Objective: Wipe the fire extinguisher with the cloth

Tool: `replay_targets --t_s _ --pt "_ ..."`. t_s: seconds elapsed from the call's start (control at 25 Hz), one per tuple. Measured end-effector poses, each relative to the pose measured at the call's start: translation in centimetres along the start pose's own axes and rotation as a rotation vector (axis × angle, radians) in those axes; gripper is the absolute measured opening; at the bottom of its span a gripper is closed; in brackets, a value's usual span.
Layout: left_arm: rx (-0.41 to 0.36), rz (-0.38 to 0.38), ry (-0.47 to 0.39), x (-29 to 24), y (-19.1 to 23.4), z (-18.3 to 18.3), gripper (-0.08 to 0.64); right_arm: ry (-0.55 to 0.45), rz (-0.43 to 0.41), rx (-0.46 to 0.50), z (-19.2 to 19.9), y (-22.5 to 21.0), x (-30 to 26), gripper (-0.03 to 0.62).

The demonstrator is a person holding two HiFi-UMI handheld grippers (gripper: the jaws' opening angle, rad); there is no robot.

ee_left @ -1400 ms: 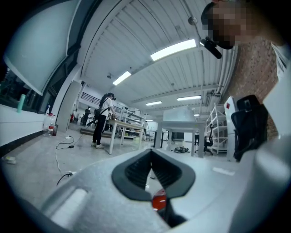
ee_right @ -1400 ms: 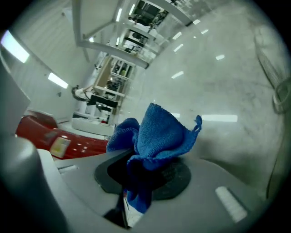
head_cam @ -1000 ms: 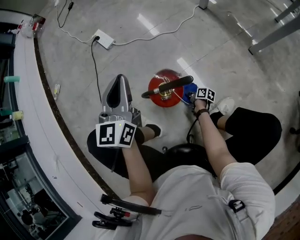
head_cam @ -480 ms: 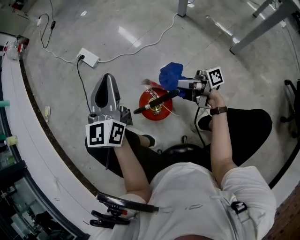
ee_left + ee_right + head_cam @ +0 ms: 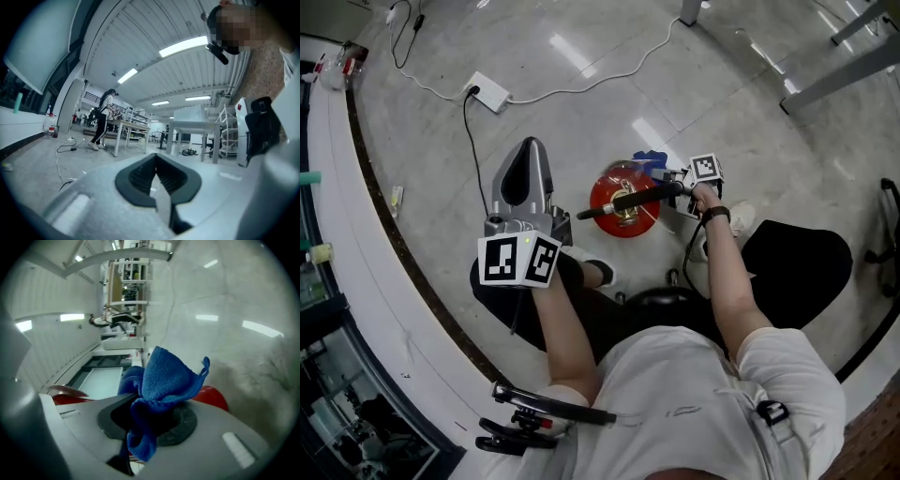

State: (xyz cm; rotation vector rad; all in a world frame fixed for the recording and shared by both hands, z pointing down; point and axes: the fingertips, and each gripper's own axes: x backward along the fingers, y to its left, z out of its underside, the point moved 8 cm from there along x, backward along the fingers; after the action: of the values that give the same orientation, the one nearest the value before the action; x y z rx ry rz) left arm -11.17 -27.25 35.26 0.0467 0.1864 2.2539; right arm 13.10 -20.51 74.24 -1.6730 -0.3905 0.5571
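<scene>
Fire extinguisher: red cylinder, upright on the floor, seen from above, with a black handle lying across its top. Nothing of its inside shows.

Right gripper: fingers clamped on the blue cloth, which bunches out ahead of the fingertips. The extinguisher's red body sits just past the fingers, on both sides of the cloth. Cloth is at the top edge of the cylinder; whether it touches, I cannot tell.

Left gripper: fingers drawn together at the tips, nothing between them, aimed across open floor, well apart from the extinguisher.

Change: half a second ago the right gripper held the cloth raised clear of the cylinder; now it is lower, with the cloth close beside the handle.

Around: white power strip with trailing cables lies beyond the left fingers. Metal bench legs stand far beyond the right fingers. The handle crosses in front of the right fingers.
</scene>
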Motion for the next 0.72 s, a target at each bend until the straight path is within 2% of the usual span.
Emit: replay_targets --t_s 0.08,0.16,0.28,0.36,0.44,0.48,0.56,0.68,0.72 --pt "-0.005 -0.007 0.013 0.3 0.1 0.1 0.000 -0.052 0.129 -0.061 -0.3 -5.4 -0.1 0.098" --pt "-0.012 -0.014 0.027 0.5 0.3 0.2 0.000 -0.093 0.231 -0.081 -0.6 -10.2 -0.1 0.101" --pt "-0.020 -0.029 0.048 0.8 0.8 0.7 0.000 -0.119 0.358 -0.079 -0.5 -13.9 -0.1 0.099" --pt "-0.025 -0.039 0.052 0.9 1.2 0.9 0.000 -0.046 0.413 -0.006 -1.4 -14.0 -0.3 0.099" --pt "-0.025 -0.048 0.047 0.9 1.6 0.9 0.000 0.101 0.443 0.095 -2.7 -11.9 -0.6 0.101" --pt "-0.025 -0.050 0.044 0.8 1.8 0.7 0.000 0.169 0.411 0.146 -3.5 -9.3 -0.7 0.101" --pt "-0.030 -0.045 0.036 0.4 2.1 0.2 0.000 0.213 0.252 0.270 -5.5 -0.7 -0.6 0.102" --pt "-0.040 -0.046 0.012 -0.2 2.3 -1.2 0.000 0.126 0.029 0.429 -7.6 14.0 0.8 0.101" --pt "-0.041 -0.043 -0.001 -0.3 2.1 -1.7 0.000 0.125 -0.039 0.491 -7.5 18.2 1.4 0.101"
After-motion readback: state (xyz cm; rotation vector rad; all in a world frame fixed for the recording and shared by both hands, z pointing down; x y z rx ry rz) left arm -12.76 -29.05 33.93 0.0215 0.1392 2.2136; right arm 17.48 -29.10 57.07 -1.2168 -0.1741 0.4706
